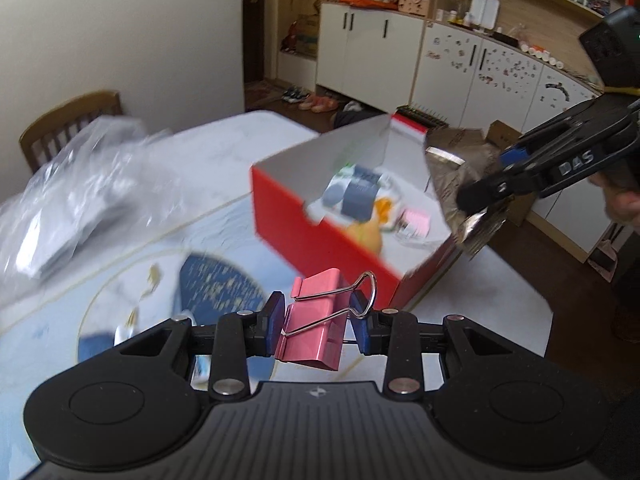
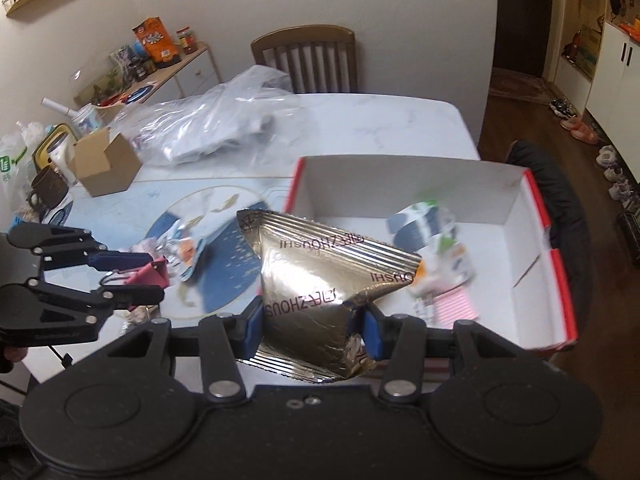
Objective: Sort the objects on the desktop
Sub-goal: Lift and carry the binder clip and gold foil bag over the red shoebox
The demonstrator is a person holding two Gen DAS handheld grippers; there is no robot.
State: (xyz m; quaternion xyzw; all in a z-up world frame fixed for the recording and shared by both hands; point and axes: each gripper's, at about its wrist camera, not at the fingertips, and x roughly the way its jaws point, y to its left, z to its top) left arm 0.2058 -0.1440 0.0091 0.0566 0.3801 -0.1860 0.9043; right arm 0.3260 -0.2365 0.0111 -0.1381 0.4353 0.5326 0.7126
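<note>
Here, left tool [image 1: 316, 320] clamps pink binder clip [image 1: 314, 324] | right tool [image 2: 310, 328] pinches gold foil packet [image 2: 320, 280] near red box [image 2: 560, 280]

Left claw [image 1: 316, 320]: fingers drawn in on a pink binder clip [image 1: 314, 322], blue pads [image 1: 275, 322] pressing both of its sides — clip held off the counter, wire handles tilted. Seen from the right wrist view, this claw [image 2: 154, 280] extends in from the left, roughly level.

Right claw [image 2: 310, 324]: closed on a gold foil packet [image 2: 320, 292], the packet crumpled between the pads. From the left wrist view it [image 1: 486, 204] reaches in from the right, angled downward — part of the person's hand [image 1: 622, 202] shows behind it.
</note>
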